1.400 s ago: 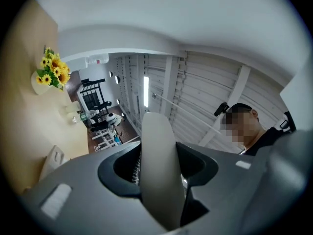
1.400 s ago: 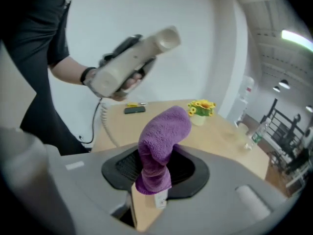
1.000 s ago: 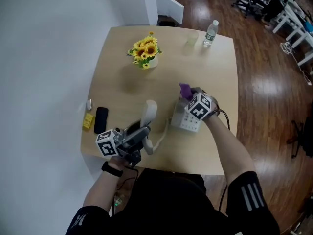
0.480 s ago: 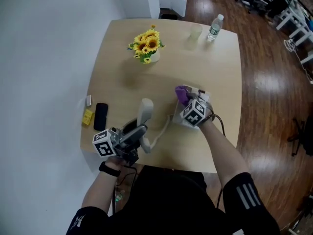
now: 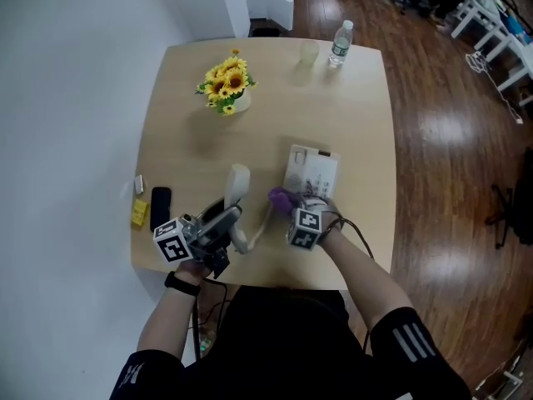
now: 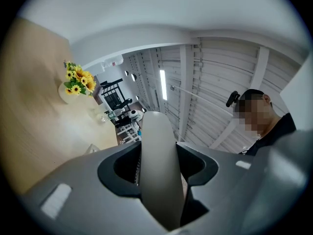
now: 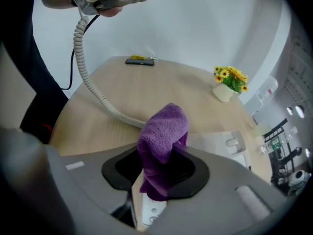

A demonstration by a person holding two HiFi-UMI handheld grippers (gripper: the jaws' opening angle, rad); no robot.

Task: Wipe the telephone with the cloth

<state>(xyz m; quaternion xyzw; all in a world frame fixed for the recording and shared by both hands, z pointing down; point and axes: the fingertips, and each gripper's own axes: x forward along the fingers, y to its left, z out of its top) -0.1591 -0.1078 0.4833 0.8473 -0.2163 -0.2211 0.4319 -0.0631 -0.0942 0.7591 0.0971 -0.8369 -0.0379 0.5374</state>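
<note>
The right gripper is pinching a purple terry cloth. Its two jaws press the lower part of the fold, and the soft, nubby top bulges up free above them. In the head view this cloth sits at the near left corner of the flat, white, rectangular plastic telephone base. The right gripper is just on the near side of the base, and a strip of the base's pale panel shows under the jaws in the right gripper view. Whether the cloth touches the plastic cannot be told.

The left gripper is clamped on the long, smooth, off-white plastic handset. The handset runs straight out between its jaws, which press its sides. It is lifted off the base and lies to the left of it. A white coiled cord curls from the handset toward the base, passing just left of the cloth.

Everything is over a pale wooden table with rounded corners. At the far side are yellow sunflowers in a white pot, a clear plastic water bottle and a clear cup.
</note>
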